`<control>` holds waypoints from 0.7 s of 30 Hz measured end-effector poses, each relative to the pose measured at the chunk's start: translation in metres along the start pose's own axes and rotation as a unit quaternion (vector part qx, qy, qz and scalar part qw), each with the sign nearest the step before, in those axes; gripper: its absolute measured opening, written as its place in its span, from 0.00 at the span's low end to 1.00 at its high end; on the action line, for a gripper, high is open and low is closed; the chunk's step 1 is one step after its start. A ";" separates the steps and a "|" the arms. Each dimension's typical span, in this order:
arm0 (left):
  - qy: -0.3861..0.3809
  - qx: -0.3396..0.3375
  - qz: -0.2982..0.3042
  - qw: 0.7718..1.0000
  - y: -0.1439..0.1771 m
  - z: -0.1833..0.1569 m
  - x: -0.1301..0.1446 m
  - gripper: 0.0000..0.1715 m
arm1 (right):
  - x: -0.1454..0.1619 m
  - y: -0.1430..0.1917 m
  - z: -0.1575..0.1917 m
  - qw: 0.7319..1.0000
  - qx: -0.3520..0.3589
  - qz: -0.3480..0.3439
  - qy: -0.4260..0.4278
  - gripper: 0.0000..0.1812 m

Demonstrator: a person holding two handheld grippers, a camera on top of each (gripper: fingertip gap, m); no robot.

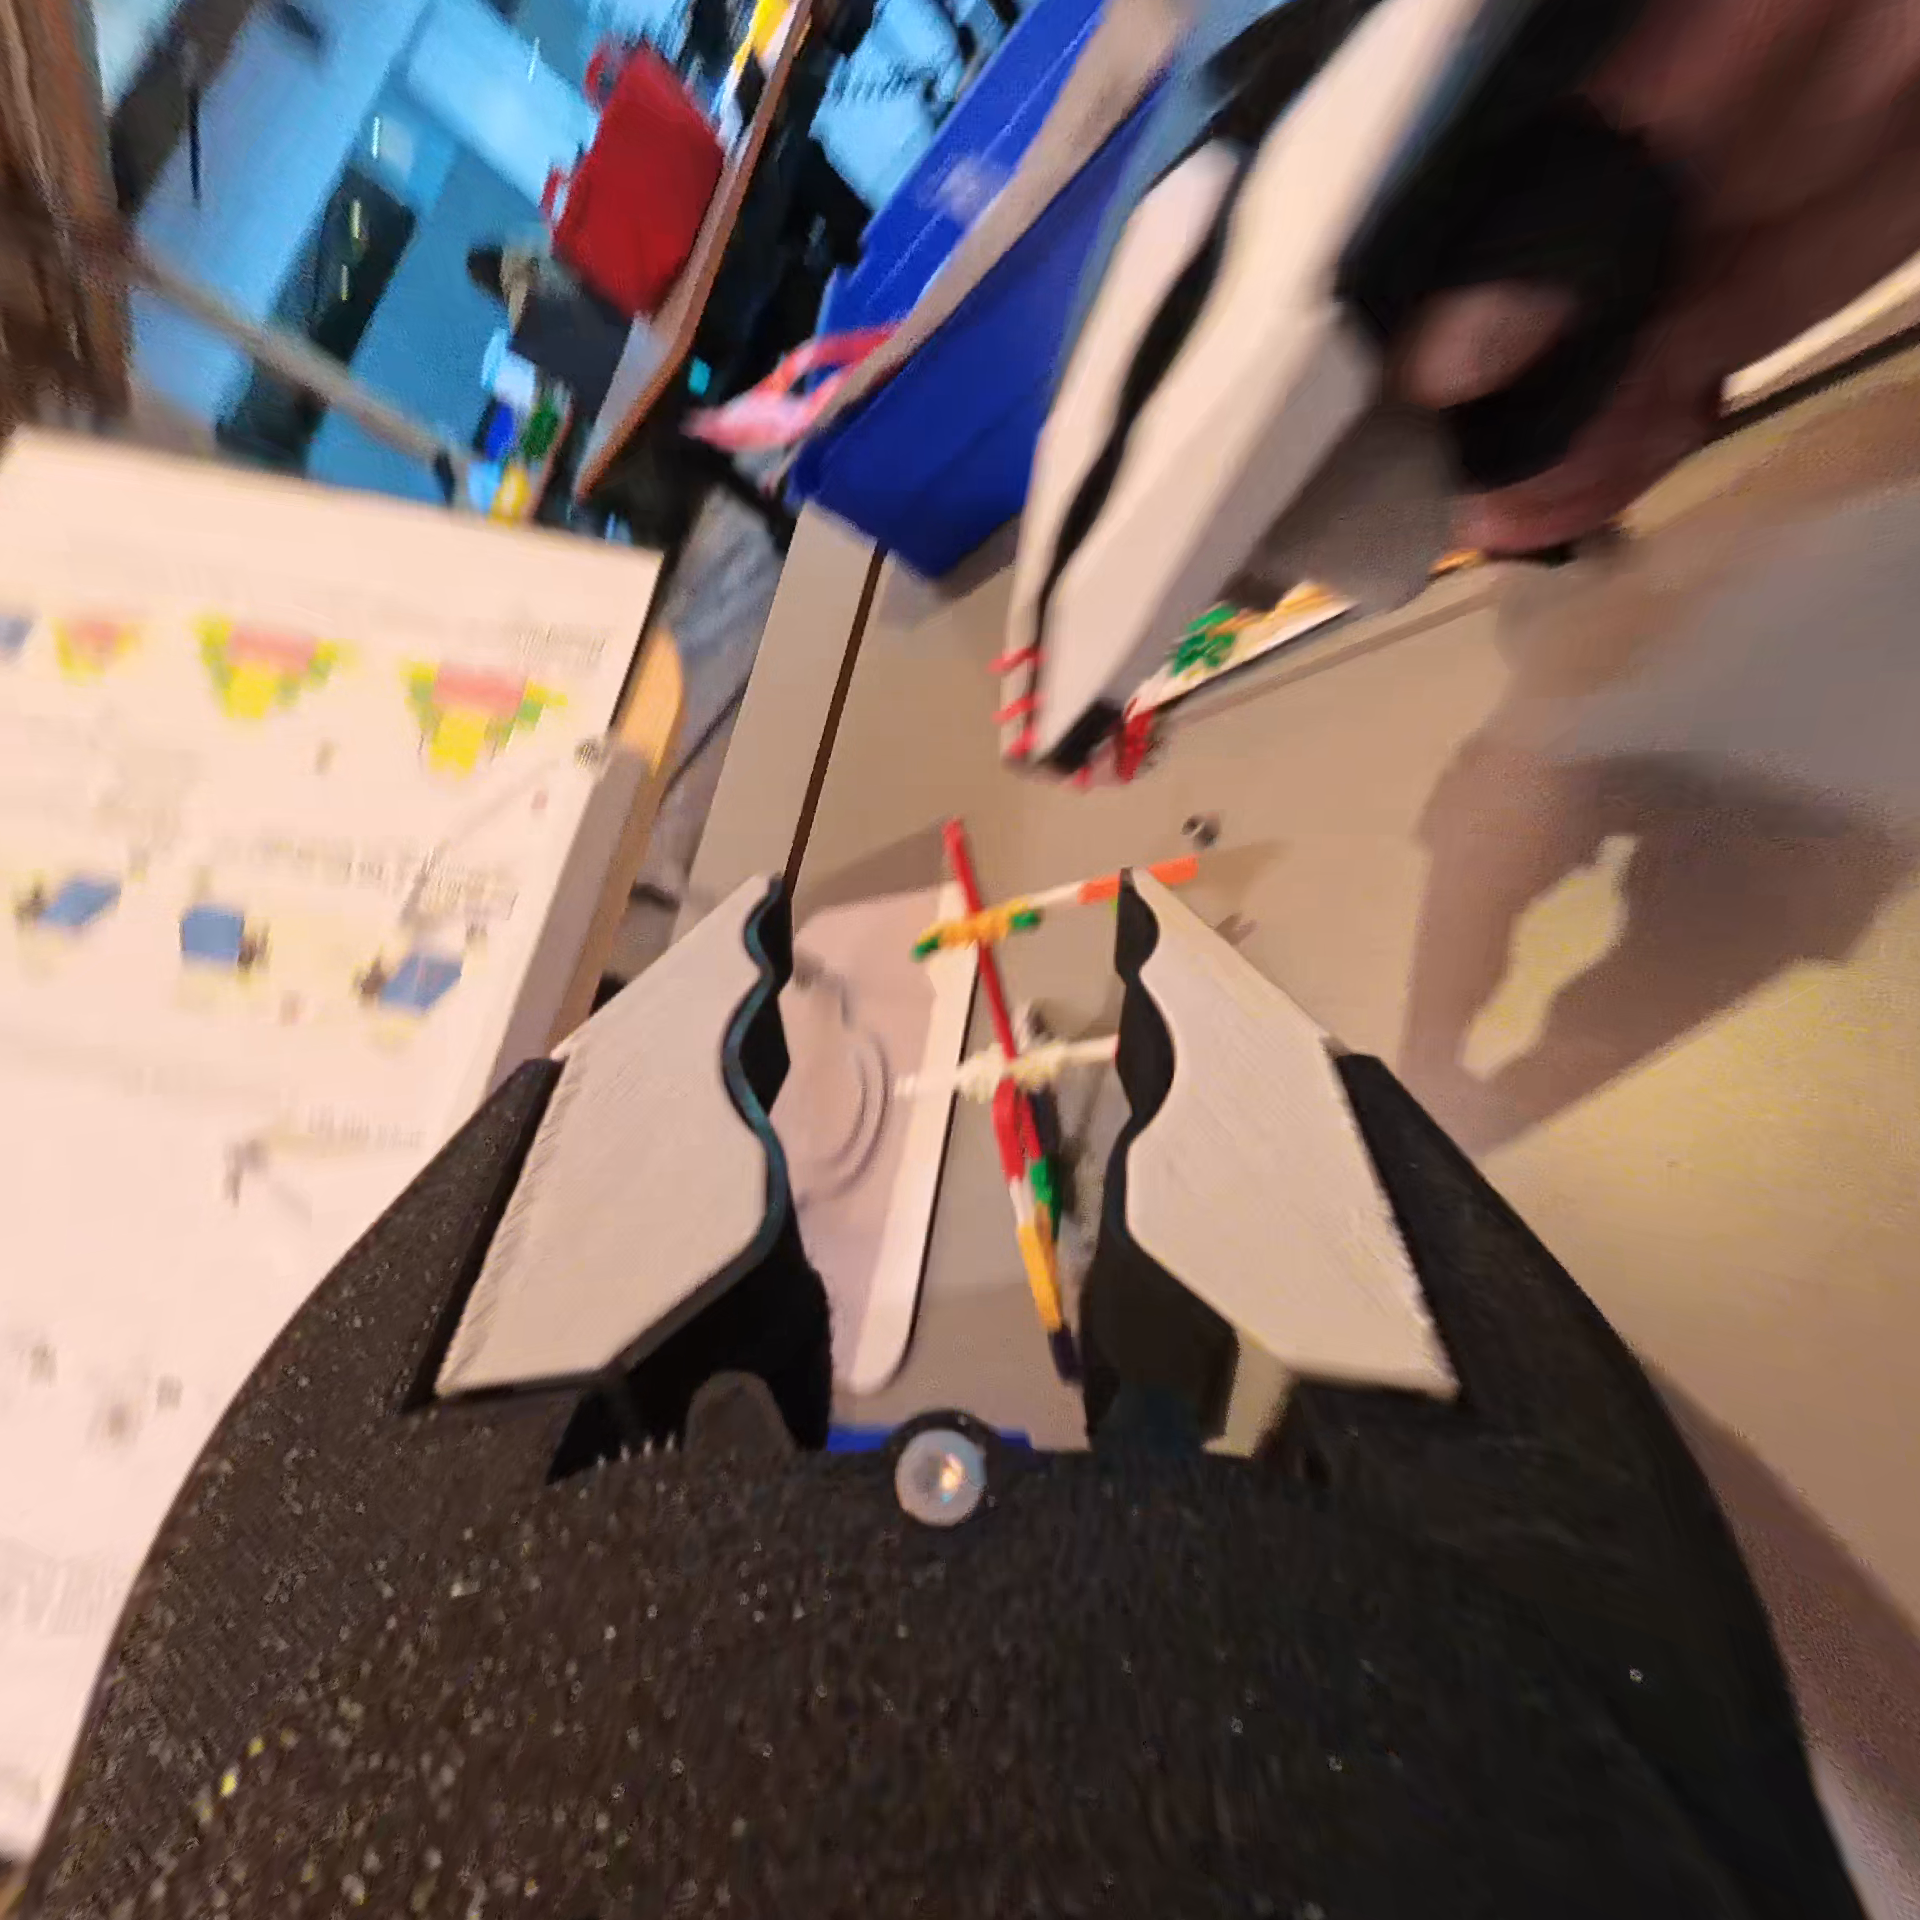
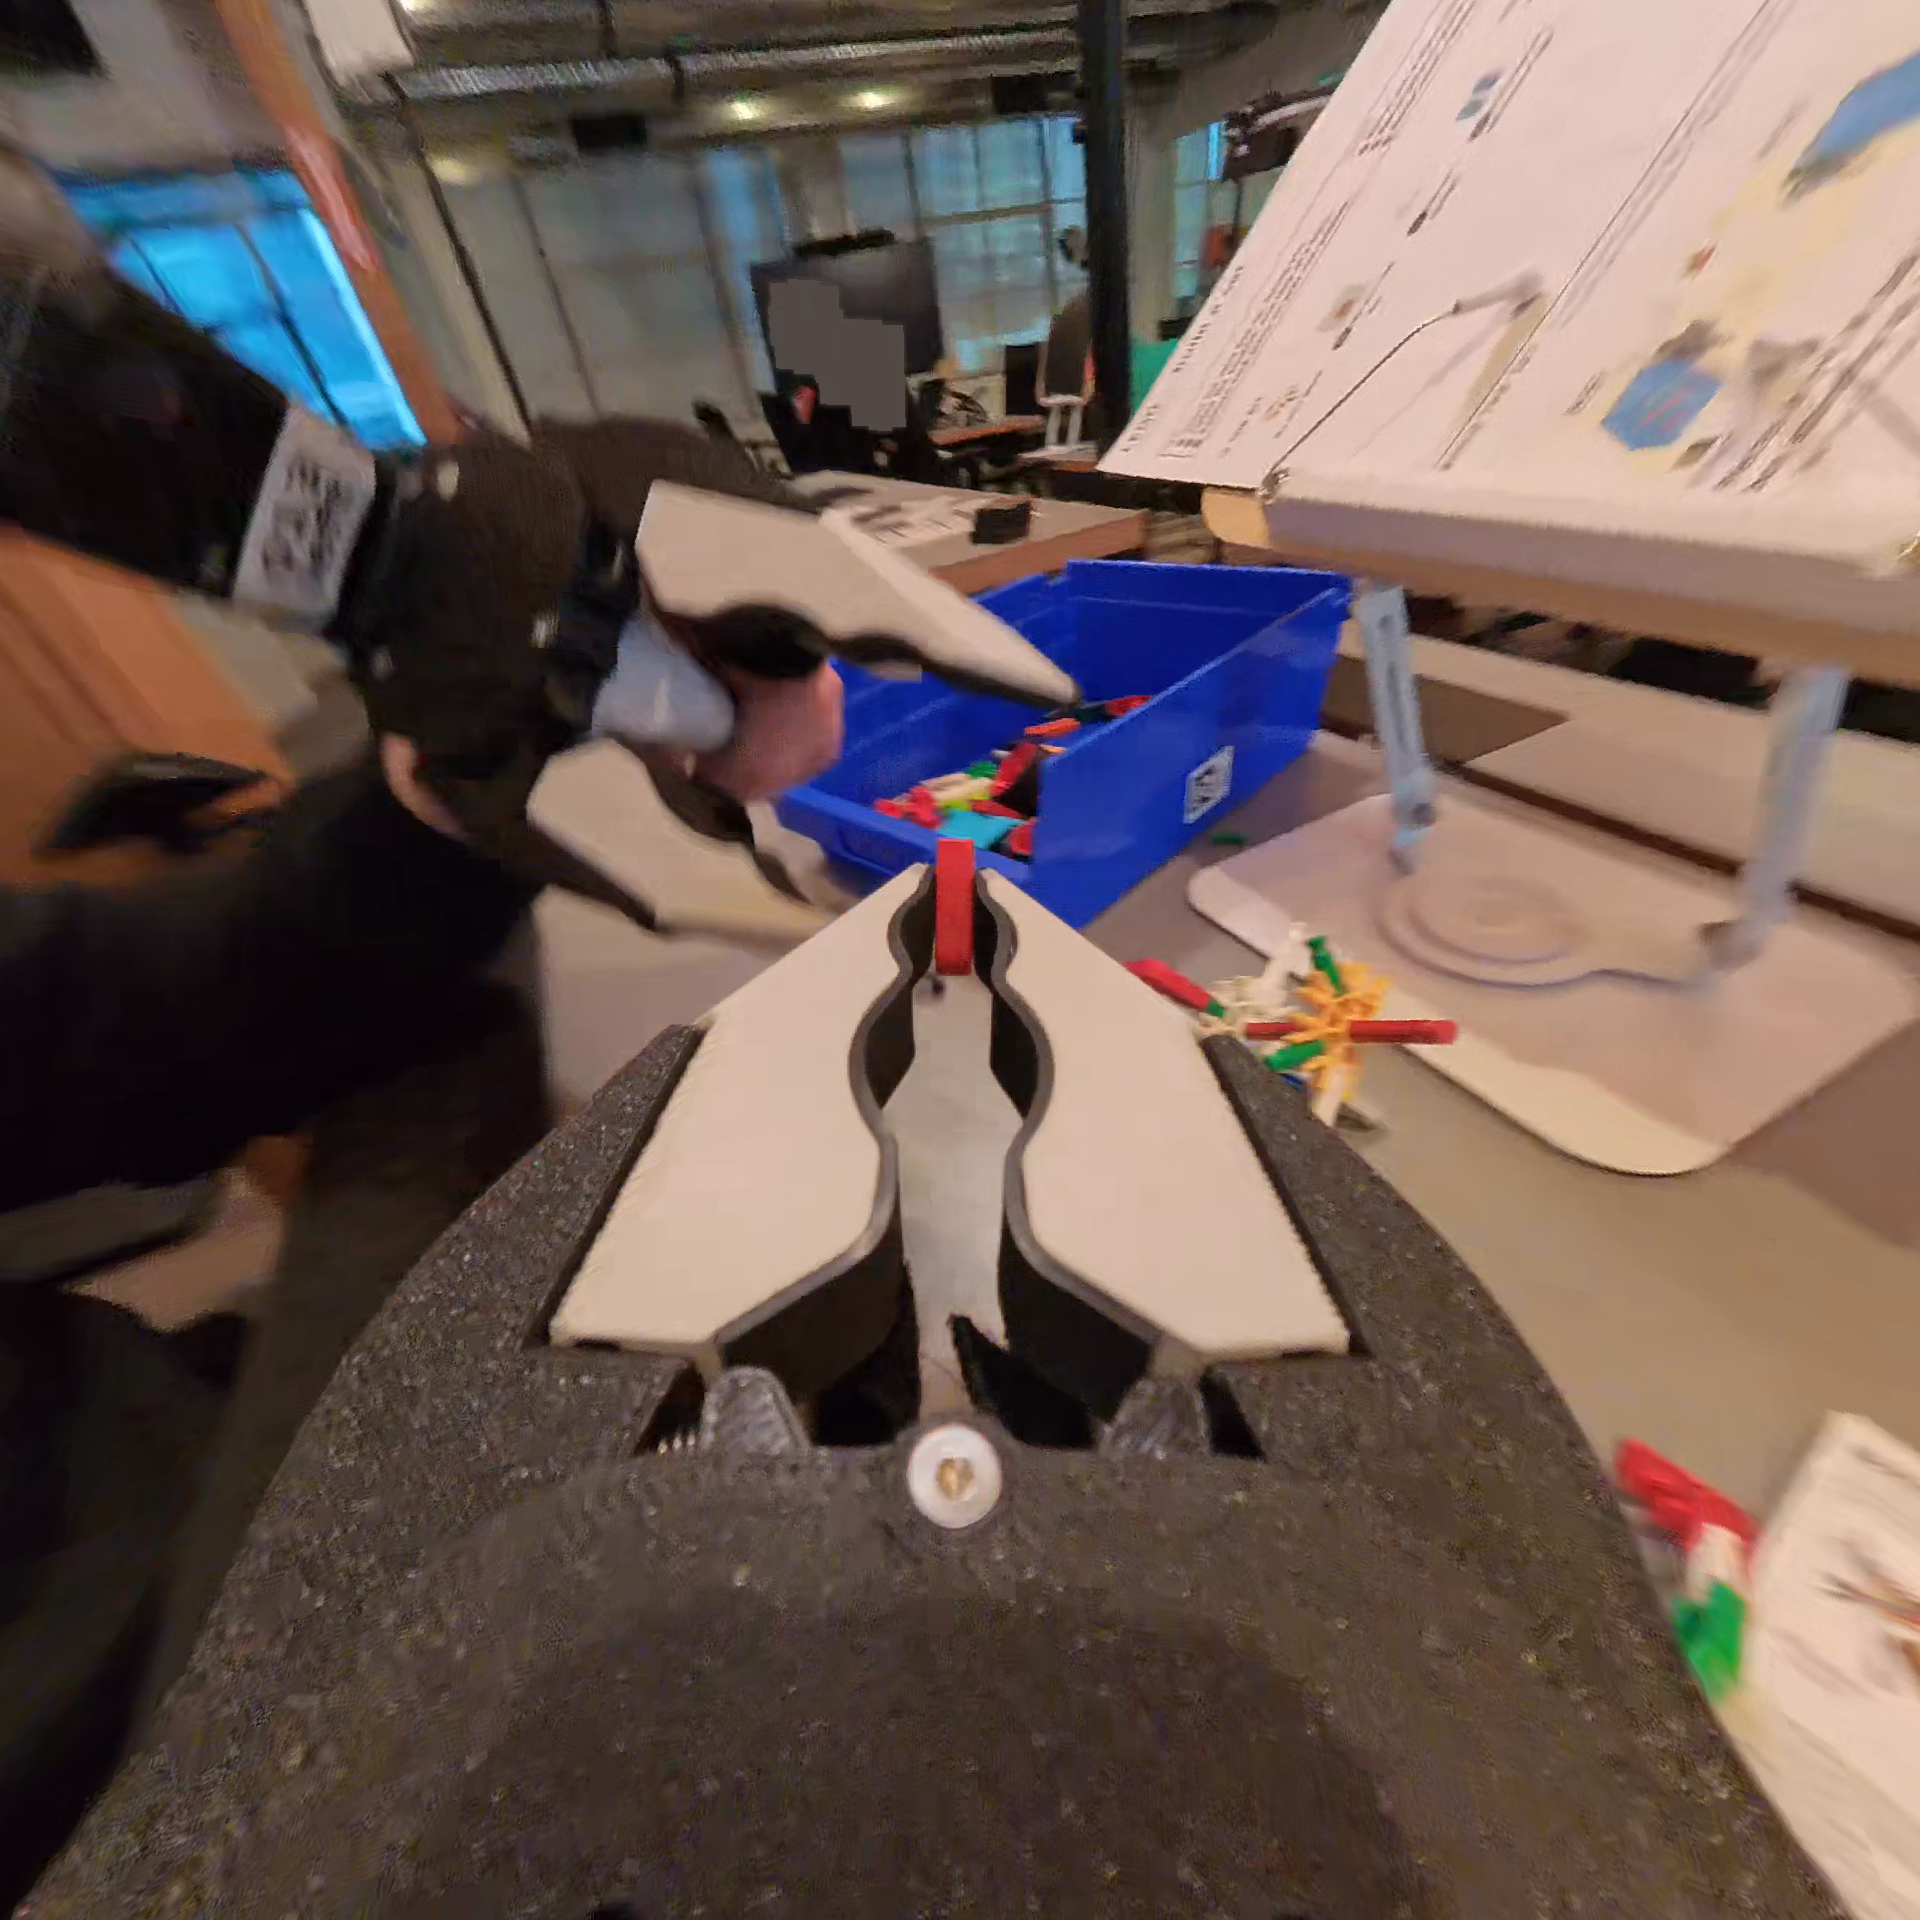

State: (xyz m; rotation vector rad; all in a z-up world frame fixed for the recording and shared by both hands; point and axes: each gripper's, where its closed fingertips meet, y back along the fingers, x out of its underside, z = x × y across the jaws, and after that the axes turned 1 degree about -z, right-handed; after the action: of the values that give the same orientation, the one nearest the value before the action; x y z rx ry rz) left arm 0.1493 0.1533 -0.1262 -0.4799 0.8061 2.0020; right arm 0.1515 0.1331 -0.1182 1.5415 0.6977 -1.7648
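Note:
My right gripper [image 2: 954,894] is shut on a small red flat piece [image 2: 954,914], pinched upright at the fingertips. It also shows in the left wrist view [image 1: 1055,748], blurred, held by a gloved hand above the table. My left gripper [image 1: 951,899] is open and empty. Between and beyond its fingers lies a small model of red, white, orange and green rods and connectors [image 1: 1003,1049] on a white stand base. The same model shows in the right wrist view [image 2: 1320,1029], right of my right gripper. The left gripper's upper finger [image 2: 831,592] shows there too, jaws apart, in front of the blue bin.
A blue bin [image 2: 1143,790] with several loose coloured pieces stands behind the grippers. A white instruction board [image 2: 1558,260] rests tilted on a stand with a flat white base [image 2: 1558,1081]. A printed sheet [image 2: 1849,1662] with red and green pieces [image 2: 1704,1569] beside it lies at the right on the grey table [image 2: 1403,1299].

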 end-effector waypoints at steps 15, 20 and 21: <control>-0.034 -0.076 0.011 0.996 -0.001 0.026 0.004 0.13 | -0.007 0.014 -0.024 0.997 0.014 -0.019 -0.079 0.08; 0.058 -0.108 0.172 0.977 0.034 0.077 0.109 0.14 | 0.017 0.018 -0.081 0.985 0.154 0.062 -0.034 0.17; 0.083 -0.112 0.208 0.968 0.041 0.083 0.134 0.14 | 0.024 0.013 -0.084 0.984 0.154 0.079 -0.043 0.17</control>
State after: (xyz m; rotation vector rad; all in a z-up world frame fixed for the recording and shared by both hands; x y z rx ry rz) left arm 0.0423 0.2756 -0.1339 -0.6580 0.8370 2.4857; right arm 0.2123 0.1863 -0.1539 1.6593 0.2588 -1.8696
